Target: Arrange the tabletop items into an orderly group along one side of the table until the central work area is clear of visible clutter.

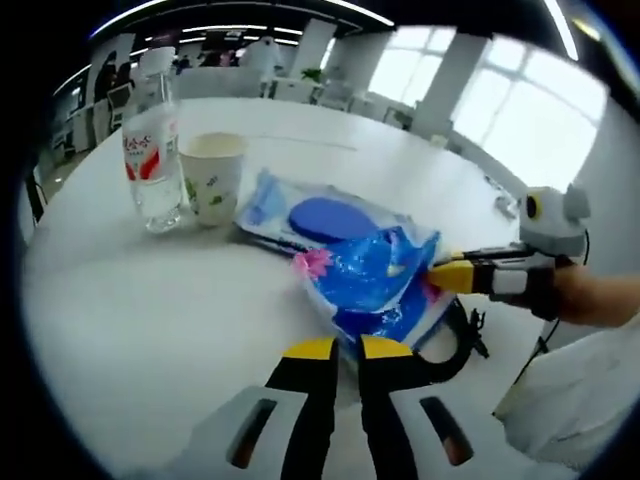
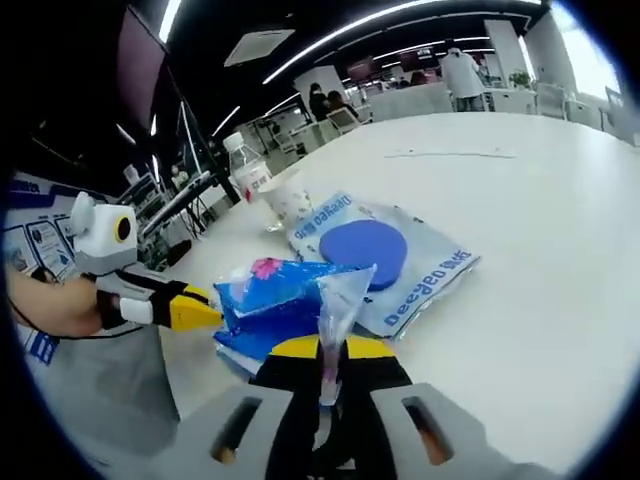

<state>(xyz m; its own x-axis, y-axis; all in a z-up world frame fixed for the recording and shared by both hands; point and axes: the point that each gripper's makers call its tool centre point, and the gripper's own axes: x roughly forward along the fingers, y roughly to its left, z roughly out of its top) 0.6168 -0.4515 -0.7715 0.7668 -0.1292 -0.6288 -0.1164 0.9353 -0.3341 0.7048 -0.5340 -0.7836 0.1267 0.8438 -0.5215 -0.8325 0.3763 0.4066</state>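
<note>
Both grippers held the blue plastic bag point(image 1: 375, 280) between them. The left gripper point(image 1: 337, 348) had its jaws closed on one edge. The right gripper point(image 2: 330, 350) pinched the opposite edge, above the white worktop point(image 1: 150, 310).

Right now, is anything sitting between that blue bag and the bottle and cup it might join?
Yes. The flat wipes pack lies between the blue bag and the paper cup and water bottle. Both grippers, left and right, are at the bag.

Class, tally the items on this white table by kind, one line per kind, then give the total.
Water bottle: 1
Paper cup: 1
Flat pack with blue lid: 1
Blue plastic bag: 1
Total: 4
</note>
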